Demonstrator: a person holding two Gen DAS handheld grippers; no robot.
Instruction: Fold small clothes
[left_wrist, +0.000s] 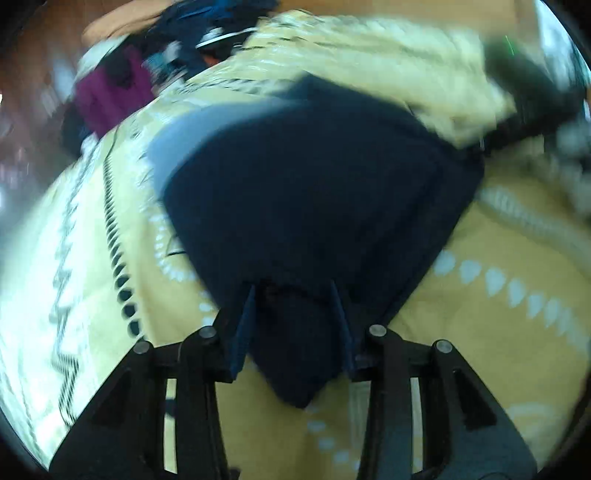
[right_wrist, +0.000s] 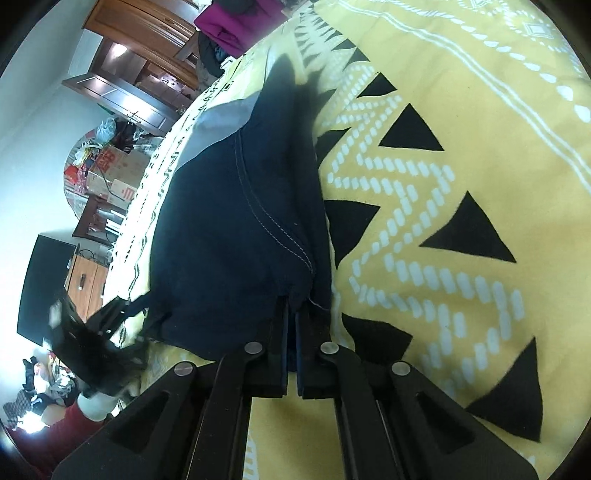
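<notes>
A small navy garment (left_wrist: 314, 192) with a light grey lining (right_wrist: 225, 118) lies spread on the yellow patterned bedspread (right_wrist: 461, 110). In the blurred left wrist view, my left gripper (left_wrist: 297, 295) is shut on a bunched corner of it, and a fold of cloth hangs down between the fingers. My right gripper (right_wrist: 291, 306) is shut on another edge of the garment, near a white-stitched seam (right_wrist: 280, 236). The right wrist view also shows the left gripper (right_wrist: 133, 314), blurred, at the garment's lower left corner. The garment is stretched between the two grips.
A purple cloth (right_wrist: 229, 18) and other dark clothes (left_wrist: 207, 29) are piled at the bed's far end. Beyond the bed's left side stand wooden cabinets (right_wrist: 140, 55), cardboard boxes (right_wrist: 114, 166) and a dark screen (right_wrist: 44, 284). A person's red sleeve (right_wrist: 70, 424) shows at the lower left.
</notes>
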